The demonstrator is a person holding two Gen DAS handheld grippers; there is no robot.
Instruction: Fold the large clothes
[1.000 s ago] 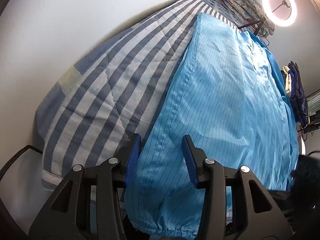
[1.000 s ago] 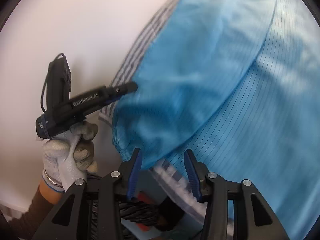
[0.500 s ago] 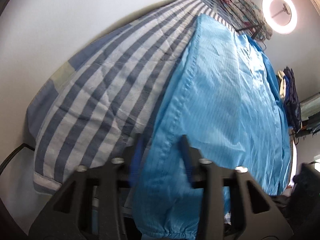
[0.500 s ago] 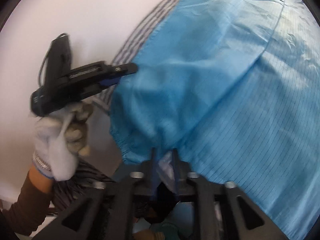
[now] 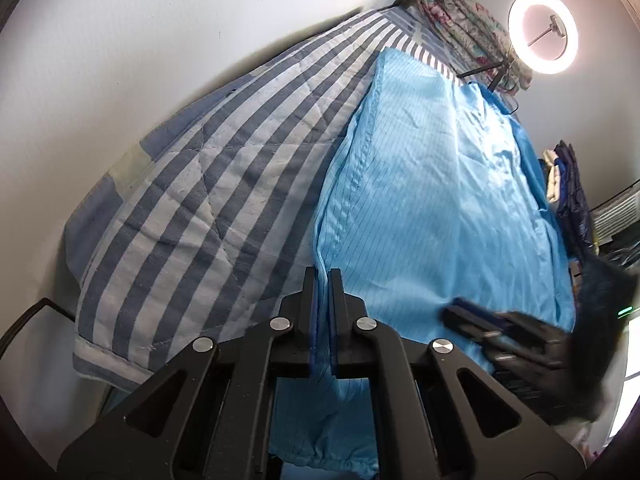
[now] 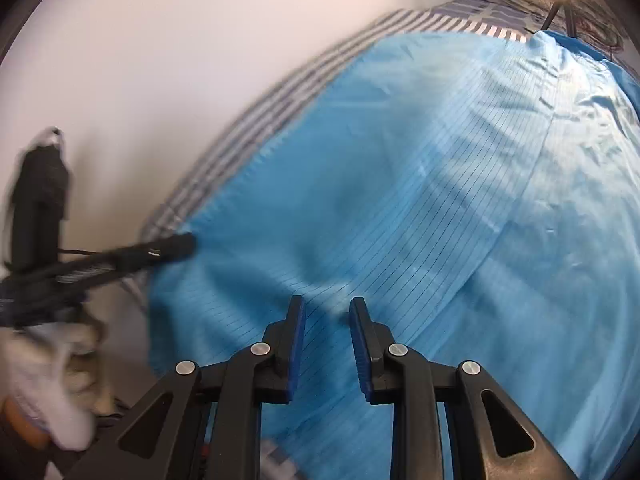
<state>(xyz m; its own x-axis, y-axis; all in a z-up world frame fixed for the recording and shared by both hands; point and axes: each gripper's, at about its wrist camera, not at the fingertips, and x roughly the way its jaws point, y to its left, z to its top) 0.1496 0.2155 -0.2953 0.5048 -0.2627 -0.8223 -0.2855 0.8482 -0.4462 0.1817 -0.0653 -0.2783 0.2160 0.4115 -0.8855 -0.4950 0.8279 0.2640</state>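
Note:
A large light-blue pinstriped garment (image 5: 440,200) lies spread on a bed, and its gathered hem hangs over the near edge. My left gripper (image 5: 322,276) is shut on the garment's left side seam near the bed's edge. The right wrist view shows that same gripper (image 6: 176,246) biting the fabric's left edge, held by a gloved hand (image 6: 60,392). My right gripper (image 6: 326,308) hovers over the garment (image 6: 440,200) with its jaws a little apart. Flat fabric shows through the gap and nothing is pinched. In the left wrist view it appears blurred at the right (image 5: 460,312).
A blue-and-white striped quilt (image 5: 200,200) covers the bed beside a white wall. At the far end are a rolled floral blanket (image 5: 460,20) and a lit ring light (image 5: 544,38). Dark clothes (image 5: 572,200) hang at the right.
My left jaws have closed onto the garment's side seam. My right gripper has narrowed, turned and moved from the gathered hem to above the garment's body.

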